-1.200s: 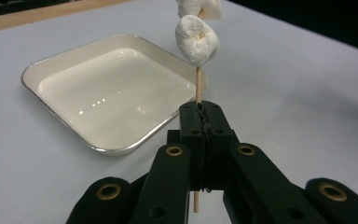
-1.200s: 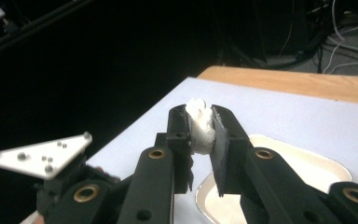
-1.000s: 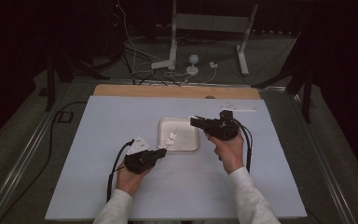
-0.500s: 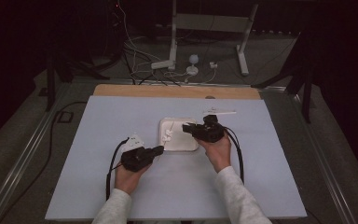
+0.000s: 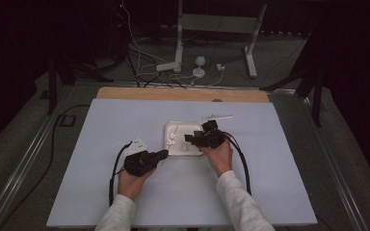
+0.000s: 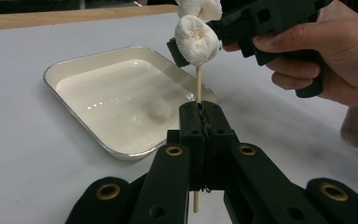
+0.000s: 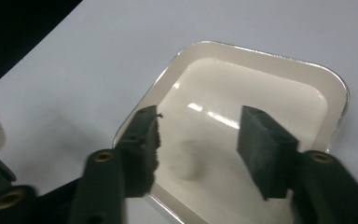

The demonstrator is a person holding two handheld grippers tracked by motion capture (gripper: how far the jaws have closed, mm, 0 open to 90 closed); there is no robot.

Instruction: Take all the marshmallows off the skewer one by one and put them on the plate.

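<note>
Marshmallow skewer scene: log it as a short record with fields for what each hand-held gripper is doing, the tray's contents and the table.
left hand-held gripper: shut on a wooden skewer, held upright
skewer load: two marshmallows threaded near the top
right hand-held gripper: jaws have just been opening, apart over the tray, pressing on nothing
tray: white, shallow, one loose marshmallow inside
table: pale blue-grey top, wooden strip along the far edge
</note>
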